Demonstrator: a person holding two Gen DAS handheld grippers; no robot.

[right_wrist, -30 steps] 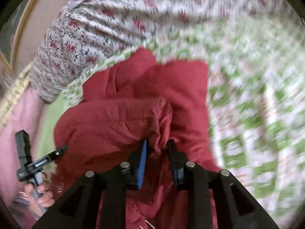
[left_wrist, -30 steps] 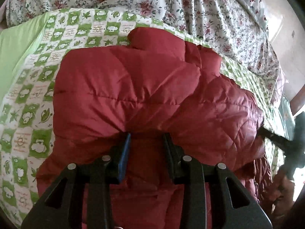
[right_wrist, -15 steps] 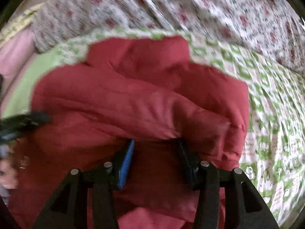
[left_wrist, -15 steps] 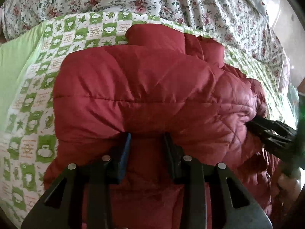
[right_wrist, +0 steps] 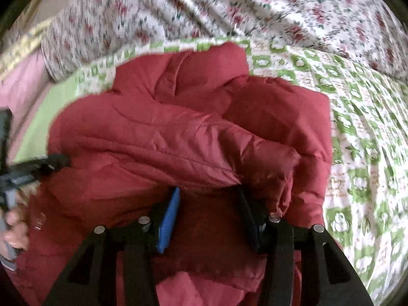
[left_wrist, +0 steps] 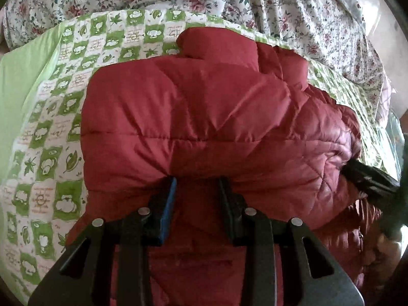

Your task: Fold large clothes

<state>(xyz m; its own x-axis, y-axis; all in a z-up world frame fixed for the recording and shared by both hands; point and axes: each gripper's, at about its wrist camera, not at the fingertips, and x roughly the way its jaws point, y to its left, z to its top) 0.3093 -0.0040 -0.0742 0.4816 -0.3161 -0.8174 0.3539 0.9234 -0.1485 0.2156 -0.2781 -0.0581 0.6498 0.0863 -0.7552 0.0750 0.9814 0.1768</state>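
A dark red quilted puffer jacket (left_wrist: 204, 117) lies bunched and partly folded on a green-and-white checked quilt (left_wrist: 46, 137). My left gripper (left_wrist: 197, 181) has its jaws parted, with its tips under the near folded edge of the jacket. My right gripper (right_wrist: 207, 191) also has its jaws parted wide, with its tips under the folded edge of the jacket (right_wrist: 178, 137) on the right side. The right gripper also shows at the right edge of the left wrist view (left_wrist: 367, 181), and the left gripper at the left edge of the right wrist view (right_wrist: 51, 162).
A floral sheet (left_wrist: 255, 2) is heaped along the far side of the bed. A plain green border (left_wrist: 17, 89) runs along the quilt's left side. Pink fabric (right_wrist: 20, 84) lies at the far left in the right wrist view.
The right gripper's jaws have opened from a narrow grip to wide apart and swung in over the jacket. The jacket's top layer has been brought forward over the rest. The left gripper has barely moved.
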